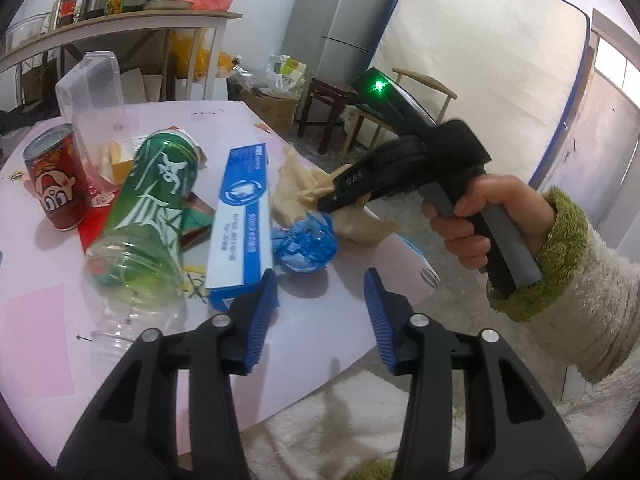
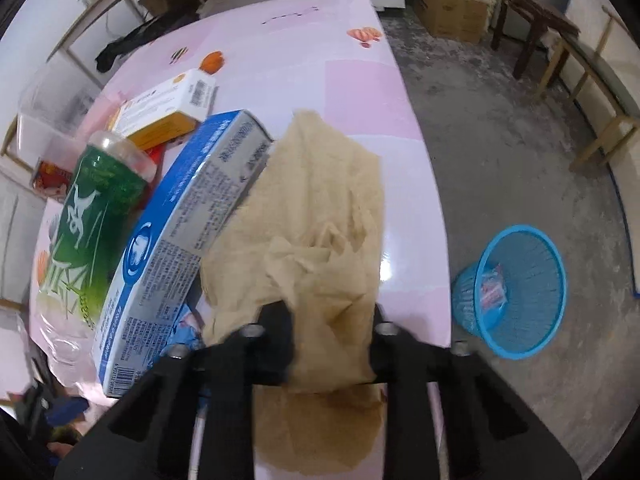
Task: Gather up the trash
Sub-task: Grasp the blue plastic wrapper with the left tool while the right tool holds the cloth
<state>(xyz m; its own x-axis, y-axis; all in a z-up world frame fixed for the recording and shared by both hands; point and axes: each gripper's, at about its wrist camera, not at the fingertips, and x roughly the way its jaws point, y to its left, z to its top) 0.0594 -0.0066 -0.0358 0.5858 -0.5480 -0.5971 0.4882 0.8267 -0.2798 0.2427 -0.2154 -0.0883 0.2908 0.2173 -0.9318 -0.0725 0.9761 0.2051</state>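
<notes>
Trash lies on a pink table (image 1: 328,320): a green plastic bottle (image 1: 148,208), a red can (image 1: 56,184), a blue and white carton (image 1: 244,220), a crumpled blue wrapper (image 1: 306,244) and a beige paper napkin (image 2: 320,216). My left gripper (image 1: 320,312) is open and empty, just in front of the carton and wrapper. My right gripper (image 2: 332,320) has the napkin between its jaws, with the tips hidden by the paper; it also shows in the left wrist view (image 1: 340,196). A blue trash basket (image 2: 516,292) stands on the floor right of the table.
A clear plastic container (image 1: 92,92) and an orange and white box (image 2: 168,104) sit further back on the table. A shelf (image 1: 120,20) with jars, a fridge (image 1: 344,12), wooden chairs (image 2: 540,28) and cardboard boxes (image 2: 452,12) stand around the concrete floor.
</notes>
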